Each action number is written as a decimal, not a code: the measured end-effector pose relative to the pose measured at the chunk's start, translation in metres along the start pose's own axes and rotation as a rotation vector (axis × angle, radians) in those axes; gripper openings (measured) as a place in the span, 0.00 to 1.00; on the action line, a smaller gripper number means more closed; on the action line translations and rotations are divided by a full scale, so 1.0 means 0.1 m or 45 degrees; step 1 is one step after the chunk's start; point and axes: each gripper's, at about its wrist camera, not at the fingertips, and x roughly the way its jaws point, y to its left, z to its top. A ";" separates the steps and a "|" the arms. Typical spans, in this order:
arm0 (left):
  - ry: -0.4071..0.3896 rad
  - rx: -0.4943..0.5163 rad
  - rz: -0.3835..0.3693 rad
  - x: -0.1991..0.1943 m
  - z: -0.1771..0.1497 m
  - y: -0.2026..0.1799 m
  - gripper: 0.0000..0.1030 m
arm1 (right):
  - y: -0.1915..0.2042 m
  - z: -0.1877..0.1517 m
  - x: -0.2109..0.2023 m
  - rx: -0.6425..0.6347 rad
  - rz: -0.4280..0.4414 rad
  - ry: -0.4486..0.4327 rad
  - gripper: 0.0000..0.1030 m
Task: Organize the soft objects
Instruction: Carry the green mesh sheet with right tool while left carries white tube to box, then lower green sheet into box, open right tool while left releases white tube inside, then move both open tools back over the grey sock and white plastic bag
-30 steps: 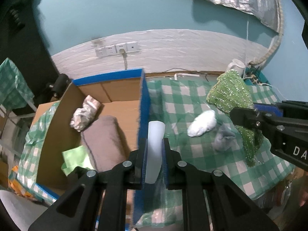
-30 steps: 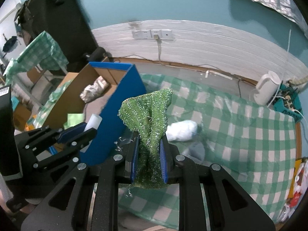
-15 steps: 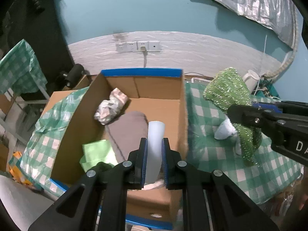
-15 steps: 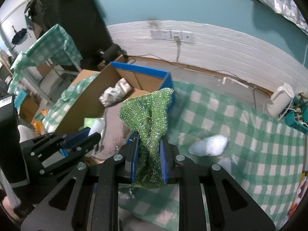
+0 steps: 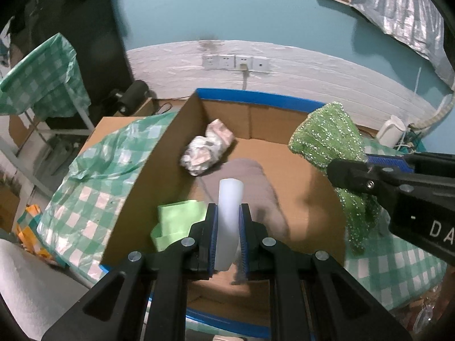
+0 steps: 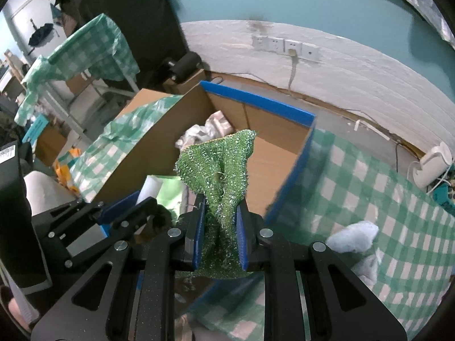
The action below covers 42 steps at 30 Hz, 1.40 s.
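From the left wrist view, the left gripper point(image 5: 229, 241) pinches a white foam piece point(image 5: 229, 216) that stands upright between its blue pads, hanging over the open cardboard box point(image 5: 159, 153). Inside the box lie a grey cushion point(image 5: 256, 182), a crumpled white-and-pink cloth point(image 5: 207, 150) and a light green cloth point(image 5: 176, 221). At the right edge, the right gripper point(image 5: 366, 170) comes in from the side with a sparkly green cloth point(image 5: 330, 139) in its jaws, over the box's right wall.

From the right wrist view, the right gripper point(image 6: 220, 238) is pressed together on the sparkly green cloth point(image 6: 221, 170), which bunches up above the pads and droops below them. It sits above the box's near right part, close to the blue-edged wall point(image 6: 293, 176). Two pale fluffy wads point(image 6: 352, 236) lie on the checked tablecloth point(image 6: 369, 187), outside the box.

The step in hand looks like carrying both items to the box for dropping. Next, each gripper likely needs to be clear of the walls and lowered a little before spreading its jaws, so the foam and cloth fall inside rather than catch on the rim.
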 end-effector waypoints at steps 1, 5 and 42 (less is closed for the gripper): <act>0.005 -0.008 0.012 0.03 0.00 0.04 0.14 | 0.03 0.01 0.04 -0.005 0.003 0.007 0.17; 0.041 -0.023 0.032 0.14 -0.02 0.13 0.14 | 0.10 0.03 0.16 -0.016 0.017 0.033 0.17; 0.051 -0.036 0.094 0.20 -0.01 0.18 0.65 | -0.01 0.05 0.25 0.071 -0.089 0.038 0.65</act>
